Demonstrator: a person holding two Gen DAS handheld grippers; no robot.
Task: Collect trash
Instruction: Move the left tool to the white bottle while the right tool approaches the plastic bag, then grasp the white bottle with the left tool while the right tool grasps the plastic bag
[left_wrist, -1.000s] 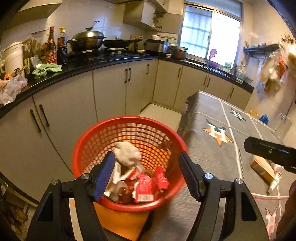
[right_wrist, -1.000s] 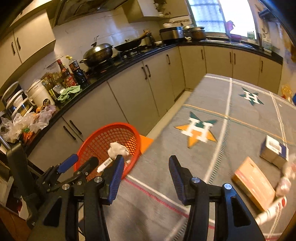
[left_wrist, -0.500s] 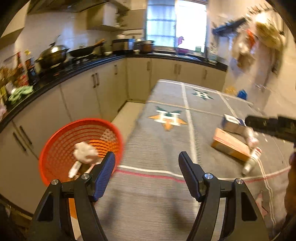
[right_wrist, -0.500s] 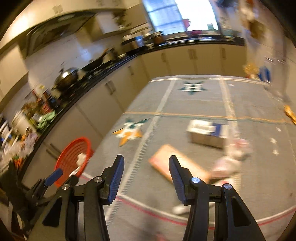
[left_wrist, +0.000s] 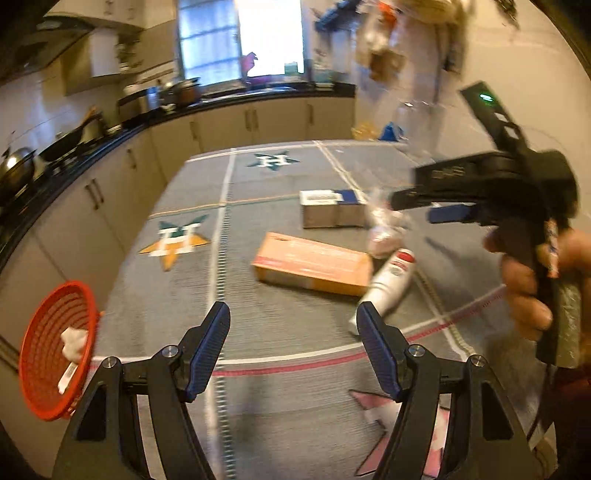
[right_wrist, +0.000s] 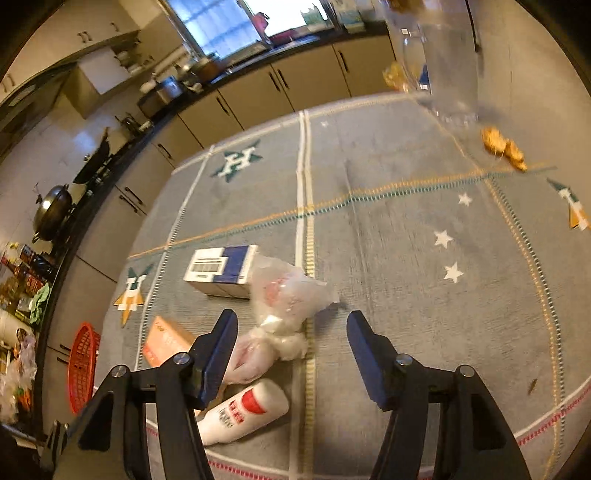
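On the grey tablecloth lie an orange box (left_wrist: 314, 264) (right_wrist: 166, 341), a white bottle with a red label (left_wrist: 388, 284) (right_wrist: 243, 410), a blue-and-white box (left_wrist: 330, 208) (right_wrist: 221, 269) and a crumpled plastic bag (right_wrist: 284, 295) (left_wrist: 384, 229). My left gripper (left_wrist: 293, 347) is open and empty, short of the orange box and bottle. My right gripper (right_wrist: 291, 349) hangs above the plastic bag, its jaws opening with nothing pressed between them; in the left wrist view a hand holds it at the right (left_wrist: 436, 206). The red mesh basket (left_wrist: 48, 354) (right_wrist: 83, 369), with trash inside, stands off the table's left edge.
Kitchen cabinets and a black counter with a wok (right_wrist: 51, 212), pots and bottles run along the left and back. A clear plastic container (right_wrist: 439, 62) and some yellow-brown bits (right_wrist: 504, 147) sit at the table's far right. Bags hang on the right wall (left_wrist: 384, 44).
Both grippers swung right, away from the red basket and over the table. The basket went from filling the left wrist view to its left edge. The right jaws have widened.
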